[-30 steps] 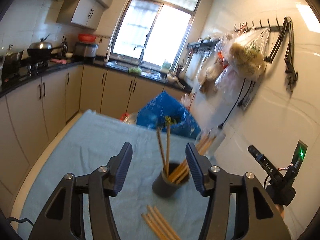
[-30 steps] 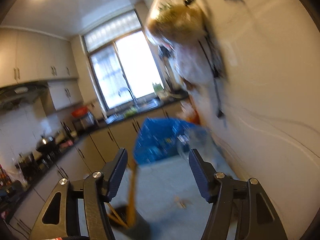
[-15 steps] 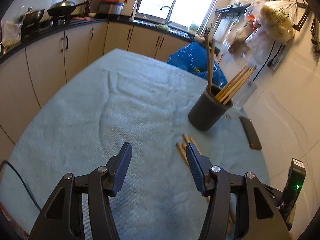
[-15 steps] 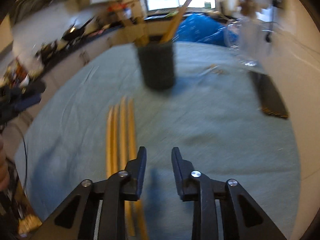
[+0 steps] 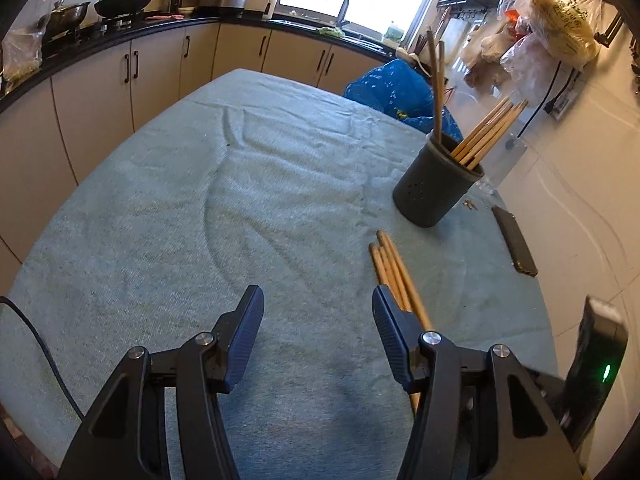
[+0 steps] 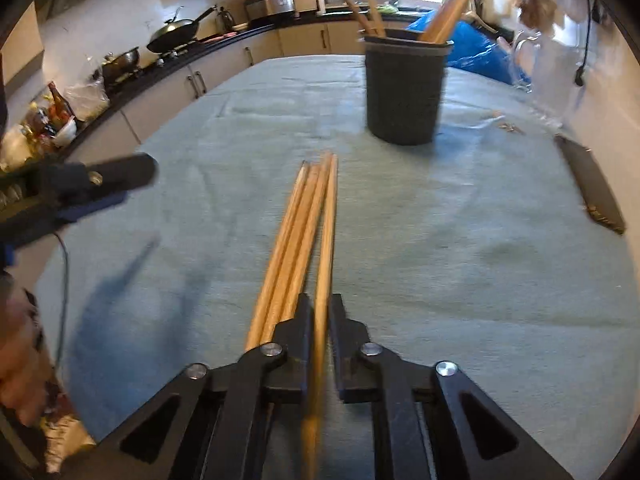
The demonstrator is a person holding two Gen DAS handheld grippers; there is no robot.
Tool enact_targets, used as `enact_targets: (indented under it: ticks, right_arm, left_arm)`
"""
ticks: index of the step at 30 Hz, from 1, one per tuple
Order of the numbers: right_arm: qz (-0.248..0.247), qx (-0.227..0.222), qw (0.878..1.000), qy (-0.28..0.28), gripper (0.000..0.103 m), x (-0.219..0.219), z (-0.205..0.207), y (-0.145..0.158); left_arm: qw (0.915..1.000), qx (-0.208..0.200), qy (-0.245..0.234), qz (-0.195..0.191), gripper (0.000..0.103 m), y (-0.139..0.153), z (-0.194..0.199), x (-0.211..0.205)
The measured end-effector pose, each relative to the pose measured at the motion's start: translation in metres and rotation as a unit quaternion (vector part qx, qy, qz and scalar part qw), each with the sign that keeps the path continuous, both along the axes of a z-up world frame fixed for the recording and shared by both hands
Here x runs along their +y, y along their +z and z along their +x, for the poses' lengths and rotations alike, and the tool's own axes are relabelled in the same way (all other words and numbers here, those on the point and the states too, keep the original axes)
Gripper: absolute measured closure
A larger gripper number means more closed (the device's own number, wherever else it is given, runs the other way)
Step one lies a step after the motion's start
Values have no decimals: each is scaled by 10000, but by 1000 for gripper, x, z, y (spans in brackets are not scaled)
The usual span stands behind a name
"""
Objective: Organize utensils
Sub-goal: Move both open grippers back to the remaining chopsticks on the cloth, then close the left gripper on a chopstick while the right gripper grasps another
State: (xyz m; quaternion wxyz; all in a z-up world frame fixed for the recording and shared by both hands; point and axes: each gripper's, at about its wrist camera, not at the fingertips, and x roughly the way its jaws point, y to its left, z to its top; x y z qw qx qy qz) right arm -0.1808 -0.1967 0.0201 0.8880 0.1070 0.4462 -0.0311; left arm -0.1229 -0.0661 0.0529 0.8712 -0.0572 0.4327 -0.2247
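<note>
The right gripper [image 6: 320, 308] is pinching one wooden chopstick [image 6: 327, 232] lying beside three others on the teal cloth [image 6: 460, 248], while the left gripper [image 5: 318, 300] is hovering half-open, holding nothing.

A dark grey round holder [image 6: 404, 92] stands upright on the table's pale green cloth [image 5: 240, 208]. Several wooden chopsticks [image 5: 486, 132] lean inside it, most fanned toward one side, two darker ones standing nearly upright. On the near side of the holder, close to it but apart, four loose chopsticks [image 6: 300, 232] lie in a tight parallel bundle, tips pointing toward the holder. The right tool [image 6: 320, 320] is clamped on the rightmost stick [image 6: 327, 240] of that bundle.
</note>
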Motion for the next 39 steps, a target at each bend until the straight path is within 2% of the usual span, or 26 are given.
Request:
enact_targets:
  ticks: [3,6,7,11,14,15,18,20,24,25,26,28,32,34,39]
  right_arm:
    - [159,59,9966,-805,96,-36,-5,-3]
    - [-78,159,9917,-1275,96,-57,-17,-2]
    - [-16,132,9915,-1293,95,-61,-21,-2]
    - [13,32,9929,-1188,95,-64,-28,-3]
    - [-22,-20,9937,-1118,90,-66,-28,-1]
    - [-14,-34,9939,-1101,88,-66,-28,-1]
    - [19,-59,9940,-1088,87,-60,-27,-3]
    - [98,-91,9942,-1069,87,-61,-28,-3]
    - [139,-111,9945,-1028,87,-63,-30,-4]
    - [137,-113,9946,-1022,87,-62,-30,-4]
    - [135,-114,9947,-1015,87,-62,-30,-4]
    - [105,-102,9949,-996,87,-62,-30,-4]
    - [-97,44,9965,-824,88,-58,-29,-3]
    - [-114,156,9971,-738,94,-58,-33,-2]
    - [409,618,9956,-575,95,-70,-60,3]
  left_arm:
    - [9999,80,-53,65,48,-4,0,-1]
    - [9996,192,-199,83,48,-9,0,-10]
    - [9994,222,-259,78,48,-10,0,-14]
    - [9981,220,-544,180,48,-14,2,-41]
    - [9964,220,-753,330,48,-22,4,-62]
    - [9955,220,-832,399,50,-25,5,-69]
    - [9912,302,-1065,731,70,-40,6,-89]
    - [9901,84,-1042,934,72,-43,3,-94]
    - [9883,72,-1101,1052,78,-43,5,-89]
    - [9881,55,-1065,1109,83,-43,6,-88]
    - [9866,-11,-974,1313,87,-44,7,-86]
    - [9839,-115,-869,1556,87,-45,9,-80]
    - [9844,-24,-879,1524,87,-44,14,-69]
    - [9845,37,-943,1476,89,-43,14,-64]
    - [9795,393,-1383,1413,89,-39,4,-47]
